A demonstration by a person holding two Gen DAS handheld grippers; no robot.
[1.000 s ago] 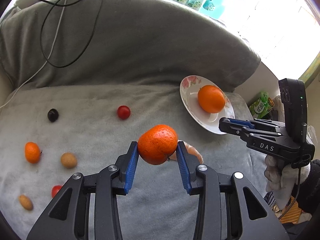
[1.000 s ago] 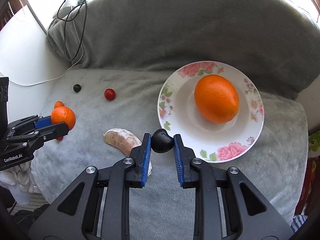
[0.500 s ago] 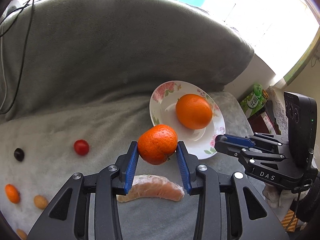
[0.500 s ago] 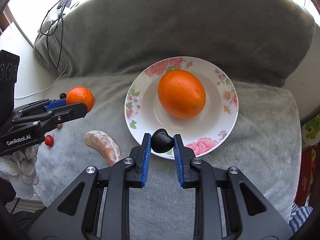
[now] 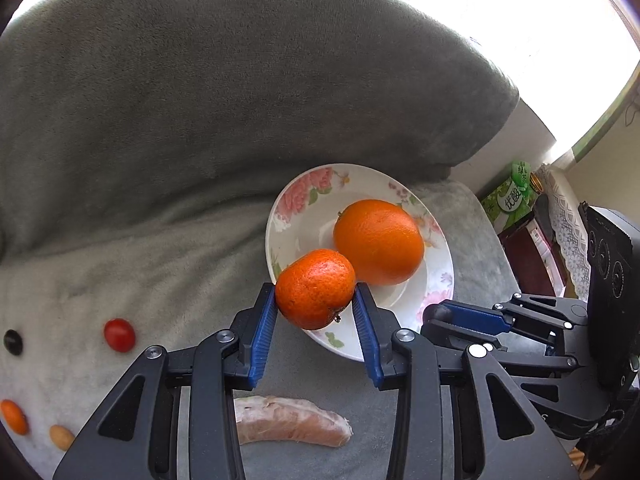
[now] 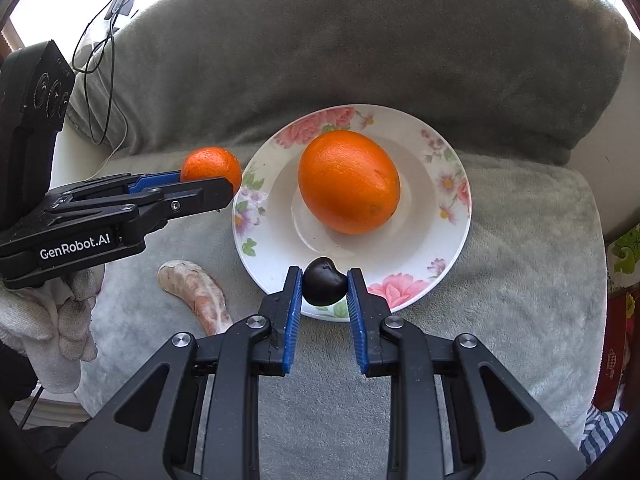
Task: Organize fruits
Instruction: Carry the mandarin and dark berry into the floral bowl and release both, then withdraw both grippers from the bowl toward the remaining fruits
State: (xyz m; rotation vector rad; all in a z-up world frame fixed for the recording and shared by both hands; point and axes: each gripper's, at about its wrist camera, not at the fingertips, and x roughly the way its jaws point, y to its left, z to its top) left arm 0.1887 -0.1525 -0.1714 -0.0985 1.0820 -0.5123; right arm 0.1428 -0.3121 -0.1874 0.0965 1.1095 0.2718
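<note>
My left gripper (image 5: pixel 315 312) is shut on a small tangerine (image 5: pixel 315 288), held at the near-left rim of the flowered plate (image 5: pixel 296 216). A large orange (image 5: pixel 379 241) lies in the plate. My right gripper (image 6: pixel 324 289) is shut on a dark cherry-like fruit (image 6: pixel 324 286), held over the plate's near rim (image 6: pixel 400 296). In the right wrist view the left gripper (image 6: pixel 208 190) with the tangerine (image 6: pixel 210 166) sits just left of the plate, and the orange (image 6: pixel 349 187) fills its middle. The right gripper (image 5: pixel 444 316) also shows in the left wrist view.
A peeled pomelo segment (image 5: pixel 290 426) lies on the grey blanket (image 5: pixel 160 272) near the plate. A cherry tomato (image 5: pixel 119 335), a dark fruit (image 5: pixel 13 342), a kumquat (image 5: pixel 14 416) and a tan fruit (image 5: pixel 61 436) lie to the left. Cables (image 6: pixel 100 80) hang over the cushion.
Both grippers moved toward the plate. The left one carried the tangerine to the right up to the plate's rim; the right one brought the dark fruit over the near rim.
</note>
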